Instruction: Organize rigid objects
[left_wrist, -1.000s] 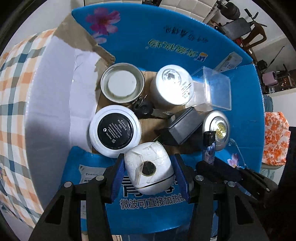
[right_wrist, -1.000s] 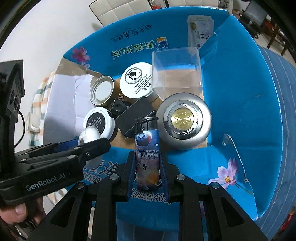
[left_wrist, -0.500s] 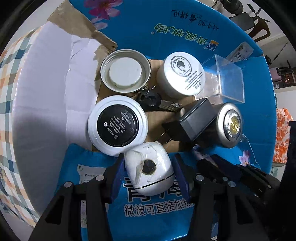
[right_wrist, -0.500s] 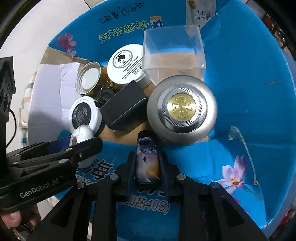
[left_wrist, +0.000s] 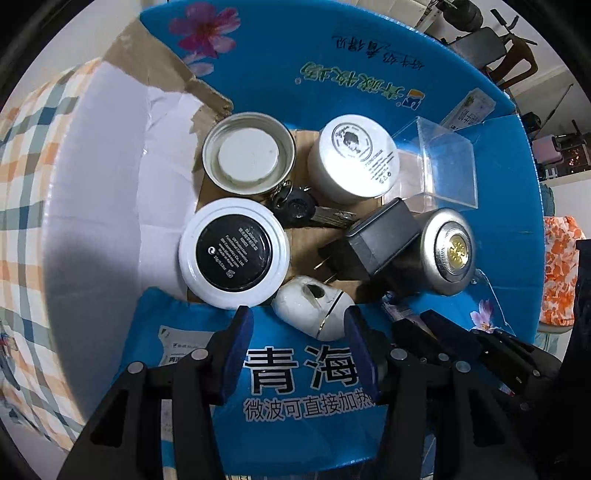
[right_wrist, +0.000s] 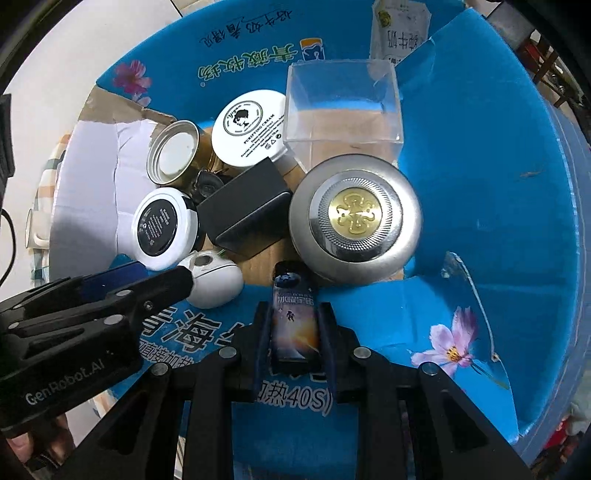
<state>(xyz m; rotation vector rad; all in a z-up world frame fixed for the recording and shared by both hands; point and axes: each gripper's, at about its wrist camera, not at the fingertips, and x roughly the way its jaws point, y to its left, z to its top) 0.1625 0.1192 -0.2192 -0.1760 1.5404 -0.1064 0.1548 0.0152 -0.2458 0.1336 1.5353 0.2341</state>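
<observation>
A white egg-shaped case (left_wrist: 314, 310) lies tilted on the floor of the blue cardboard box (left_wrist: 369, 74), against the near wall. My left gripper (left_wrist: 299, 332) stands open just behind it, its blue pads on either side and off the case. The case (right_wrist: 214, 280) shows beside the left gripper (right_wrist: 147, 291) in the right wrist view. There my right gripper (right_wrist: 293, 308) is shut on a space-print lighter (right_wrist: 295, 317), whose top reaches down by the silver round tin (right_wrist: 354, 218).
The box holds a black-labelled white jar (left_wrist: 232, 254), a lidded metal tin (left_wrist: 247, 155), a white cream jar (left_wrist: 354, 155), keys (left_wrist: 295, 206), a black charger (left_wrist: 380, 243) and a clear plastic box (left_wrist: 443, 162). Checked cloth (left_wrist: 22, 184) lies left of it.
The left gripper has let go of the white case, which dropped forward and tipped onto the box floor. The right gripper has carried the lighter lower into the box.
</observation>
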